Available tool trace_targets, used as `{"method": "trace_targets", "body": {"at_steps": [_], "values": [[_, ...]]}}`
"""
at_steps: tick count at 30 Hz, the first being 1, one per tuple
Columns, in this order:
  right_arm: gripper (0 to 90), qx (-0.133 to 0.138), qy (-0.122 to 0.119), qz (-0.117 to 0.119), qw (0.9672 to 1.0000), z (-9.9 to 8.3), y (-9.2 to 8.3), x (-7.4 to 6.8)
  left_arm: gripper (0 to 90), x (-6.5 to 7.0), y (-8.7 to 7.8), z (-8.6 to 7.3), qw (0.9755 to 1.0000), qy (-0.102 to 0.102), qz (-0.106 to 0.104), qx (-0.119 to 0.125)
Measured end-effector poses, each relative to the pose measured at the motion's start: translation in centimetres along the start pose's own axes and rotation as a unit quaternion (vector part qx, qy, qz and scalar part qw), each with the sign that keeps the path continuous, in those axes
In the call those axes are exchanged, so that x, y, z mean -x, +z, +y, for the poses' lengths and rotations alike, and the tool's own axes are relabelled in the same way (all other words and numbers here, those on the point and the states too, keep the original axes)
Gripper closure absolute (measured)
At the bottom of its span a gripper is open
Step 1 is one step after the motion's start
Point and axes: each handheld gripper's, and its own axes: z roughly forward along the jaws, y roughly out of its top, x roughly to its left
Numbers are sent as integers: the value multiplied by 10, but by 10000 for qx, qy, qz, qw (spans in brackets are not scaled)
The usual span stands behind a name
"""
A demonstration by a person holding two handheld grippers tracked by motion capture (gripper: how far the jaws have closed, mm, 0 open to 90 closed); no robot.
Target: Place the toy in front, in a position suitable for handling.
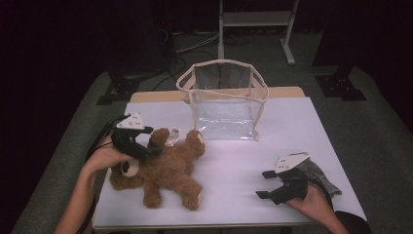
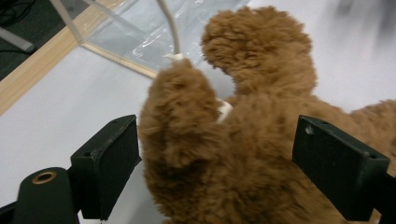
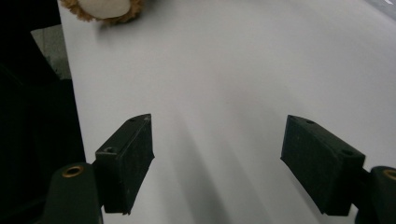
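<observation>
**Left gripper lines up on the teddy bear**

Near the counter's left edge, the left gripper (image 1: 146, 141) hangs over the brown teddy bear (image 1: 165, 170), which lies sprawled on the white counter (image 1: 243, 165) toward the front-left corner. In the left gripper view the fingers (image 2: 109, 163) stand wide apart with the bear's fuzzy body and one raised limb between them; they straddle the plush, but no squeeze shows, so the bear is not yet held. A small white tag (image 1: 173, 136) sticks out by the bear's upper limbs.

Toward the middle of the back edge stands a clear plastic bag (image 1: 224, 100) with cream trim, upright and open at the top, just beyond the bear's nearest paw.

By the front-right corner, the right gripper (image 1: 264, 184) rests low over bare counter, its fingers (image 3: 128, 158) spread wide with nothing between them. A grey cloth (image 1: 321, 178) lies under the person's right hand.

The step in hand looks like the grasp on the bear, likely to lift it into the bag. The next move calls for closing the left fingers firmly on the plush, deep enough that the soft pile does not slip free.
</observation>
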Motion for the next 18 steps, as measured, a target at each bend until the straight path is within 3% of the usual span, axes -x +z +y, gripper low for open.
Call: {"method": "trace_targets", "body": {"at_steps": [5,8,9,13,16,18], "values": [[236,-89,-216,211,9995,12,13,-7,240,-5,7,1,9999,-139,-14,-32],[240,-126,-397,569,9975,28,27,-17,311,-7,14,1,9998,-113,123,-126],[240,-126,-397,569,9975,28,27,-17,343,-7,14,1,9998,-113,123,-126],[238,-42,-661,1005,9927,58,51,-32,558,-8,18,0,9992,-22,318,-244],[236,16,-782,1174,9900,72,63,-38,621,-7,17,0,9990,76,383,-228],[234,38,-816,1322,9879,85,76,-45,662,-6,18,0,9990,32,399,-200]]}}
